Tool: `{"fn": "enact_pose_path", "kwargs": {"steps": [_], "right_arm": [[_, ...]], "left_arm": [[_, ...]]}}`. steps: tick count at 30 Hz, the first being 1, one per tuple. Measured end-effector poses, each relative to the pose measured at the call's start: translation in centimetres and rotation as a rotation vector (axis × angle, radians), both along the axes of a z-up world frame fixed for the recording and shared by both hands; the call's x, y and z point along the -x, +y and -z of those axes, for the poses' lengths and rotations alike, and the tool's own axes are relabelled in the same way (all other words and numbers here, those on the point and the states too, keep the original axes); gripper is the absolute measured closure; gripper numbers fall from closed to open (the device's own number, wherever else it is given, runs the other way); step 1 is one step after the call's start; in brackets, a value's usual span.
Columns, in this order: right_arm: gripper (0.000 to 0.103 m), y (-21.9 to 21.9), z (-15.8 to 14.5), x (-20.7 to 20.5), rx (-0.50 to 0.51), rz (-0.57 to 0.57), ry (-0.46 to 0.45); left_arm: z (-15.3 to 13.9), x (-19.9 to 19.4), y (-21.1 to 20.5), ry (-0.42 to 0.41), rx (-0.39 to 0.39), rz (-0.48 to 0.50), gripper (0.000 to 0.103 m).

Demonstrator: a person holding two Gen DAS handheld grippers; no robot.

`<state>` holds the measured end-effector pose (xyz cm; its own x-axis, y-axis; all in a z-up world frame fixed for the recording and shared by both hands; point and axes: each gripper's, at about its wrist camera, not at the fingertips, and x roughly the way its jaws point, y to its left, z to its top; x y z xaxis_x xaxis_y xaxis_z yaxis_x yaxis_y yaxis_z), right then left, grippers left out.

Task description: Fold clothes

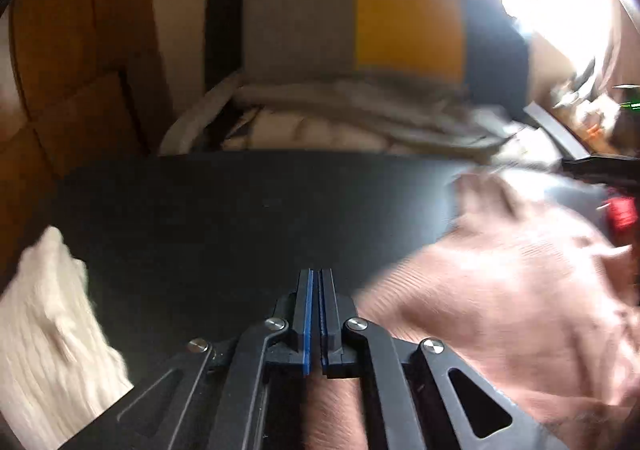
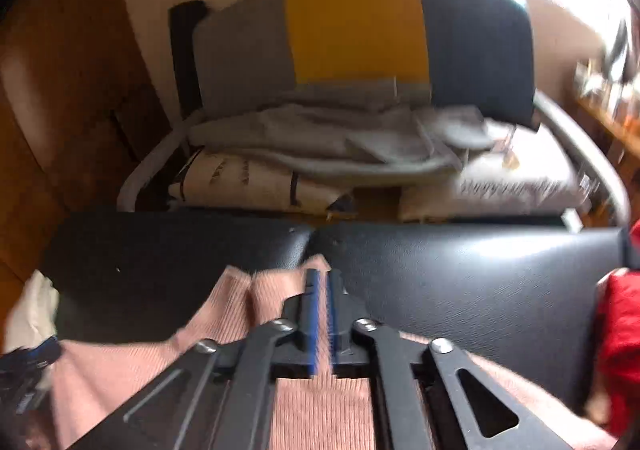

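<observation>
Left gripper (image 1: 319, 274): we see jaws nearly together, holding nothing visible. Right gripper (image 2: 323, 275): same, tips over pink sweater (image 2: 320, 402), which lies on black table (image 2: 460, 282), toward 3 o'clock in left view.

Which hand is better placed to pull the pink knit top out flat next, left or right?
Right, probably. The right tool sits over the pink ribbed knit top's far edge, jaws nearly closed. The left tool is beside the fabric, above bare black padded surface.

pink sweater (image 1: 500, 290) x1 | cream knit (image 1: 48, 322) x1 | red garment (image 2: 620, 338) x1 | my grippers x2 | striped cushion (image 2: 360, 34) x1
</observation>
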<state>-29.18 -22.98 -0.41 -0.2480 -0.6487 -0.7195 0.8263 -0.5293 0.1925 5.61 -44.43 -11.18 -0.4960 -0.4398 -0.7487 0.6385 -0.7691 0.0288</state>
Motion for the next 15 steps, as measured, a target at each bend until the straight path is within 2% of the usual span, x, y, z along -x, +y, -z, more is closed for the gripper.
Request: {"fn": "enact_pose_path", "kwargs": {"steps": [1, 2, 4, 6, 7, 9, 10, 12, 14, 15], "right_arm": [[0.043, -0.2, 0.6, 0.6, -0.018, -0.007, -0.019], [0.016, -0.3, 1.2, 1.3, -0.038, -0.013, -0.034], [0.012, 0.0, 2.5, 2.1, -0.062, -0.024, -0.043], [0.012, 0.5, 3.8, 2.3, -0.088, -0.039, -0.021], [0.012, 0.5, 4.6, 2.2, -0.107, -0.041, -0.001], [0.013, 0.4, 6.0, 1.8, -0.151, -0.056, 0.03], [0.013, 0.2, 6.8, 1.5, -0.192, -0.061, 0.063], [0.009, 0.3, 7.3, 1.1, -0.191, -0.053, 0.12], [0.004, 0.1, 7.5, 2.0, -0.193, -0.022, 0.123], [0.0, 0.0, 7.6, 2.5, -0.197, -0.004, 0.121]], "left_arm": [[0.4, -0.2, -1.3, -0.012, -0.02, -0.045, 0.102], [0.2, -0.7, -2.1, 0.0, -0.044, -0.061, 0.102], [-1.3, -2.4, -2.7, 0.086, -0.04, -0.082, 0.102], [-2.9, -3.6, -1.9, 0.177, -0.054, -0.038, 0.1], [-3.4, -3.6, -1.0, 0.193, -0.066, 0.004, 0.098], [-3.5, -2.5, 1.4, 0.156, -0.057, 0.109, 0.097], [-2.9, -1.5, 2.6, 0.118, -0.06, 0.169, 0.097], [-0.7, 0.8, 4.5, 0.023, -0.066, 0.257, 0.097], [2.3, 3.2, 5.4, -0.079, -0.075, 0.288, 0.096], [2.9, 3.8, 5.3, -0.078, -0.06, 0.285, 0.096]]}}
